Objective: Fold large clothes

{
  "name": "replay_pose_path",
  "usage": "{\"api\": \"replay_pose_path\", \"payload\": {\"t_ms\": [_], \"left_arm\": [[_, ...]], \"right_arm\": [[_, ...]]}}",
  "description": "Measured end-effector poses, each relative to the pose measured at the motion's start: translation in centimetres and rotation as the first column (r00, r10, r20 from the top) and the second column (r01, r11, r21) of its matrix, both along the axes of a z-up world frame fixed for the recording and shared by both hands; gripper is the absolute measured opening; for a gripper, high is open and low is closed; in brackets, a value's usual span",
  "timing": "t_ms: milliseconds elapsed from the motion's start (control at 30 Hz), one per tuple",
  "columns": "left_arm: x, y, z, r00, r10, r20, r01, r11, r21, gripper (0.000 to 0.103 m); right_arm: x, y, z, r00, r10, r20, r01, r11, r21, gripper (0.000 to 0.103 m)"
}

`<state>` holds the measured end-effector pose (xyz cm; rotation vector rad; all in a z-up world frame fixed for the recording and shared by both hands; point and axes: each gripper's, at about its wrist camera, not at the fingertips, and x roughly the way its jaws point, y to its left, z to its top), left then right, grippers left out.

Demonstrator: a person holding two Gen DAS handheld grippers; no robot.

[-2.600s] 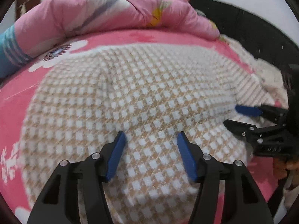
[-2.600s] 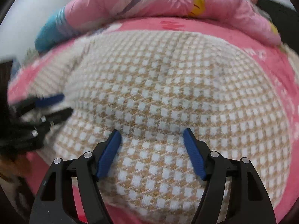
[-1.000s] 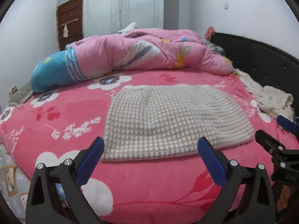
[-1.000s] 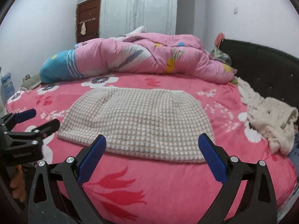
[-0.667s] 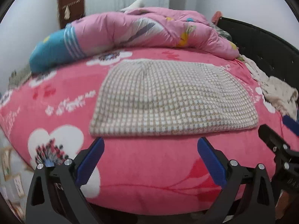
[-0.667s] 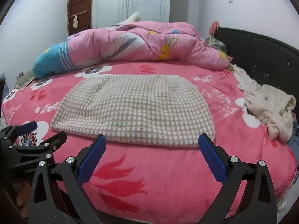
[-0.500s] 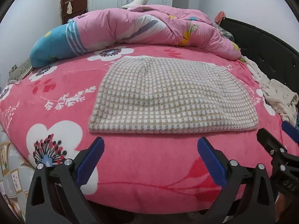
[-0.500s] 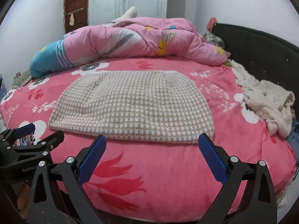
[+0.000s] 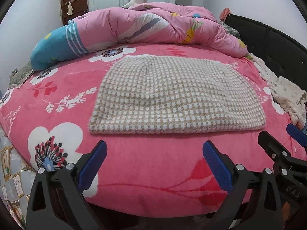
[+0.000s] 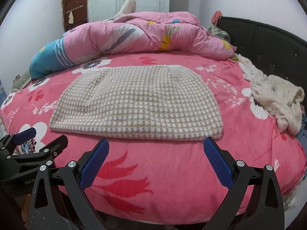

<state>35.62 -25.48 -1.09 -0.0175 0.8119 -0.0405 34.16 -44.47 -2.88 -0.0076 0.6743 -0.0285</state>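
Observation:
A beige and white checked garment [image 9: 176, 95] lies folded flat in a rectangle on the pink flowered bed [image 9: 153, 164]; it also shows in the right wrist view [image 10: 138, 103]. My left gripper [image 9: 154, 149] is open and empty, off the bed's near edge, short of the garment. My right gripper [image 10: 156, 147] is open and empty too, just below the garment's near edge. Each gripper shows at the side of the other's view: the right gripper [image 9: 276, 140] and the left gripper [image 10: 40, 136].
A rumpled pink and blue duvet [image 9: 145, 26] lies along the far side of the bed. A cream fluffy garment [image 10: 276, 97] is heaped at the right by the black headboard [image 10: 268, 44]. A wardrobe and a brown door stand behind.
Both grippers have pulled back off the garment to beyond the bed's near edge and opened wide. Over the last half second the views barely shift.

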Motion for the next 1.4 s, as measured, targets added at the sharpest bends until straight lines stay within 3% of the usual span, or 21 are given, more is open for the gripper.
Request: {"api": "replay_pose_path", "payload": {"t_ms": [1400], "left_arm": [[-0.3, -0.4, 0.1, 1.0, 0.005, -0.012, -0.005, 1.0, -0.005, 0.098]], "right_arm": [[-0.6, -0.9, 0.0, 1.0, -0.001, -0.019, 0.0, 1.0, -0.015, 0.095]]}}
